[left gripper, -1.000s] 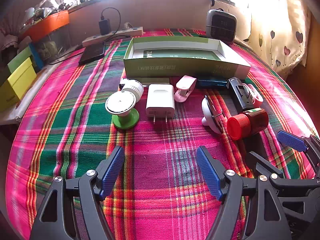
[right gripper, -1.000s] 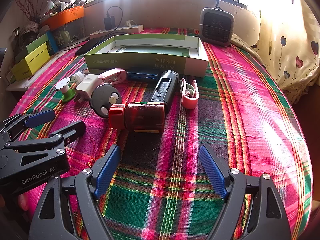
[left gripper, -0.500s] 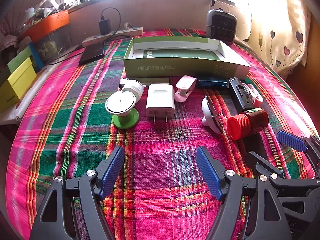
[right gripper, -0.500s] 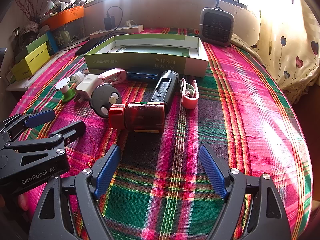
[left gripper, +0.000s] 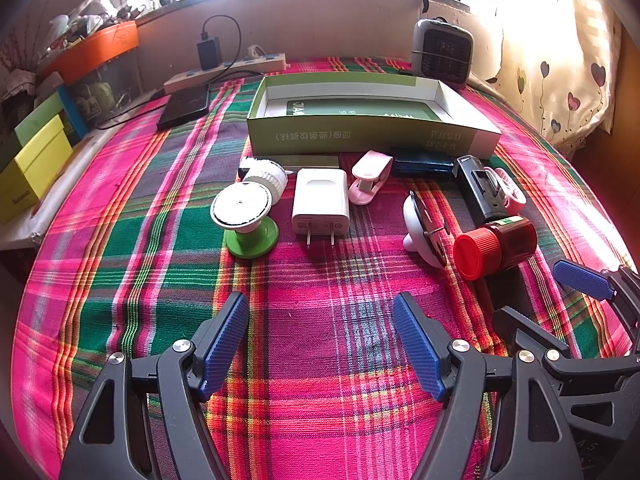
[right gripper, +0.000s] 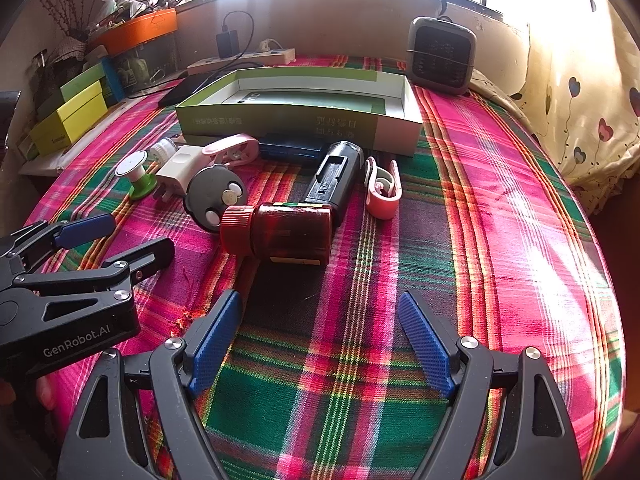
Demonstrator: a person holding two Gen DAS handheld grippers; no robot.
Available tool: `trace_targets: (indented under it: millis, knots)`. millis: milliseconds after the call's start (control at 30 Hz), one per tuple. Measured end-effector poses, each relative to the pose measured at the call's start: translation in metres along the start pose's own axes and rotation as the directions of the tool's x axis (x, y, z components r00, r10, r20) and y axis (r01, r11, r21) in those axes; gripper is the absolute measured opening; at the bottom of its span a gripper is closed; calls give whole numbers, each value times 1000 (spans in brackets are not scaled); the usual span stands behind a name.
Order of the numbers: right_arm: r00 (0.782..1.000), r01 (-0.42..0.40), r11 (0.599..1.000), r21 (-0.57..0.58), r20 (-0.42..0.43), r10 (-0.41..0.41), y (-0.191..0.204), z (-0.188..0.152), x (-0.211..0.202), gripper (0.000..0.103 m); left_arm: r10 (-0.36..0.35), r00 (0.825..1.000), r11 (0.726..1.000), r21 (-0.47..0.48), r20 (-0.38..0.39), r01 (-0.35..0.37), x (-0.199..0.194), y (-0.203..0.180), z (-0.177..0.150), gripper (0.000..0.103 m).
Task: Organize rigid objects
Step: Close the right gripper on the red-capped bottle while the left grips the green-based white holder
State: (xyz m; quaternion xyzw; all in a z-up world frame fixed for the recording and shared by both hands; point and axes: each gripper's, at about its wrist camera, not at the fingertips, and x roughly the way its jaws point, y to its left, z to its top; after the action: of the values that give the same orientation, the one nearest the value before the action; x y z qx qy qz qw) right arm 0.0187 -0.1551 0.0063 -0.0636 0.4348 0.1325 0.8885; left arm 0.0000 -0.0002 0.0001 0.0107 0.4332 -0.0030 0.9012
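A bed covered by a pink, green and purple plaid cloth [left gripper: 320,360] fills both views. An open green box [left gripper: 372,136] lies across the upper middle. Just below it runs a row: a green-footed white disc stand [left gripper: 244,216], a white charger [left gripper: 320,200], a pink clip [left gripper: 370,176], a black device [right gripper: 334,176] and a red-capped brown bottle [right gripper: 280,232]. A grey heater [right gripper: 440,54] stands at upper right.
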Motion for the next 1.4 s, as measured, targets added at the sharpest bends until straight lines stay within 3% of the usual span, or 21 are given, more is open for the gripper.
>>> trace_targets:
  millis: [167, 333, 533, 933, 1000, 1033, 1200, 1400]
  knots:
    - [999, -42, 999, -25, 7, 43, -8, 3, -5, 81, -35, 999, 999, 32, -1, 35, 4, 7, 1, 74]
    - [996, -59, 988, -141, 55, 67, -6, 14, -10, 81, -92, 996, 996, 13, -1, 92, 1, 19, 5, 74]
    - [976, -183, 960, -213, 73, 203, -7, 34, -6, 81, -90, 996, 995, -39, -4, 90, 2, 38, 9, 74]
    - [938, -343, 903, -259, -35, 346, 2, 31, 5, 81, -106, 994, 987, -118, 16, 107, 6, 68, 21, 74]
    - [921, -386, 884, -265, -55, 385, 4, 27, 2, 81, -105, 994, 988, -116, 12, 106, 9, 67, 24, 74]
    - [918, -393, 879, -269, -55, 393, 5, 26, 1, 81, -103, 995, 988, -113, 13, 104, 11, 67, 25, 74]
    - [944, -317, 919, -235, 9, 328, -7, 36, 0, 81, -108, 994, 987, -117, 10, 109, 17, 66, 31, 74]
    - [933, -352, 888, -296, -32, 359, 1, 46, 11, 81, -107, 994, 987, -123, 6, 107, 21, 69, 33, 74]
